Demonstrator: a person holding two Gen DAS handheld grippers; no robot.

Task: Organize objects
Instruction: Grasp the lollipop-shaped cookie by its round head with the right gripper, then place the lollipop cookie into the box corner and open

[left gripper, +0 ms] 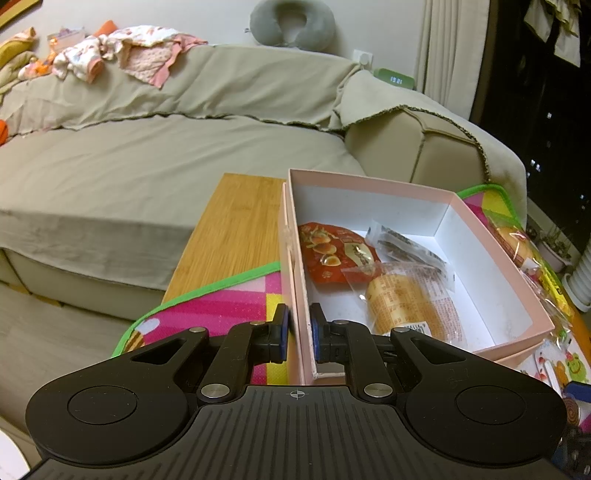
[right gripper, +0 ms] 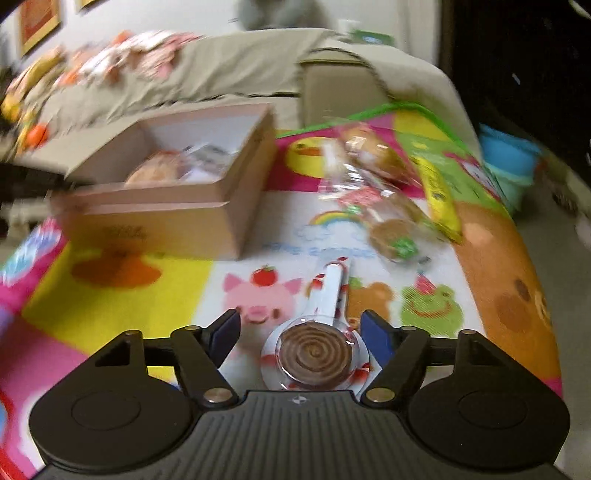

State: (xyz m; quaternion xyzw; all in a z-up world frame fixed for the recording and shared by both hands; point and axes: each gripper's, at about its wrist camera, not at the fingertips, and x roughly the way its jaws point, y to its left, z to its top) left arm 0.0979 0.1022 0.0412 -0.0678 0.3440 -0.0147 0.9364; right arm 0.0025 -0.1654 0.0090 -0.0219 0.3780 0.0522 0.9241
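Note:
A pink box point(left gripper: 491, 243) stands open on a colourful play mat point(left gripper: 221, 306). It holds a red snack packet point(left gripper: 332, 251), a wrapped bun point(left gripper: 410, 302) and a clear sachet point(left gripper: 410, 251). My left gripper point(left gripper: 298, 334) is shut on the box's near left wall. In the right wrist view the box point(right gripper: 177, 218) is at the left. My right gripper point(right gripper: 300, 334) is open, with a chocolate swirl lollipop point(right gripper: 314, 354) lying on the mat point(right gripper: 118, 280) between its fingers. More wrapped snacks point(right gripper: 384, 221) and a yellow packet point(right gripper: 439, 199) lie on the mat further off.
The mat covers a wooden table point(left gripper: 229, 229) that stands against a beige sofa point(left gripper: 166, 155) with clothes point(left gripper: 122, 51) and a grey neck pillow point(left gripper: 291, 24) on its back. A blue tub point(right gripper: 509, 155) sits beyond the mat at the right.

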